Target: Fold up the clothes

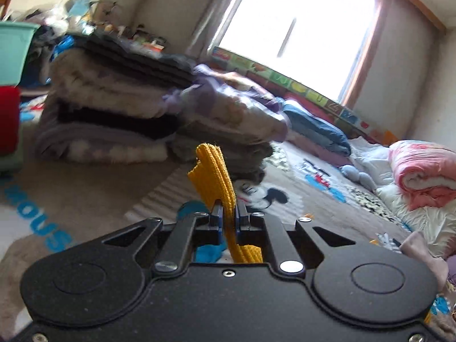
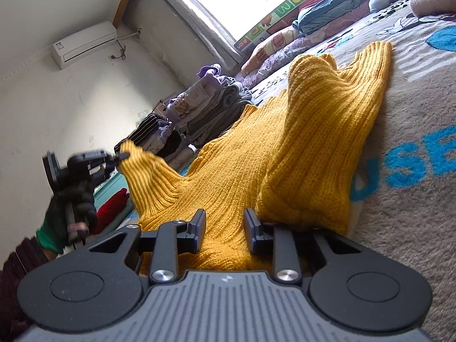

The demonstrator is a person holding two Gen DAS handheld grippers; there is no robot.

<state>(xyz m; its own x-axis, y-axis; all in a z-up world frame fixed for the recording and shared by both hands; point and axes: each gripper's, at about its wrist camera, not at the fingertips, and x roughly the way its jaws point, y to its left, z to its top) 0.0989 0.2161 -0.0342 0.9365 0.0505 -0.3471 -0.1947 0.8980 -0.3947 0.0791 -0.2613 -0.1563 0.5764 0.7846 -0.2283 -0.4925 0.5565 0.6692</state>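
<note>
A bright window [image 1: 296, 25] fills the far wall, with a strip of colourful picture panels [image 1: 299, 85] running beneath it. At the far left a stack of folded blankets [image 1: 114, 99] sits on the cartoon-print bed cover [image 1: 307, 193], beside a teal bin [image 1: 14, 48]. A rolled pink quilt [image 1: 424, 176] lies at the right, and an air conditioner [image 2: 85, 44] hangs high on the wall.

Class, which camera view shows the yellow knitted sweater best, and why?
The right wrist view: the yellow sweater lies spread across the bed. The left wrist view shows only a folded strip pinched in the left gripper.
</note>
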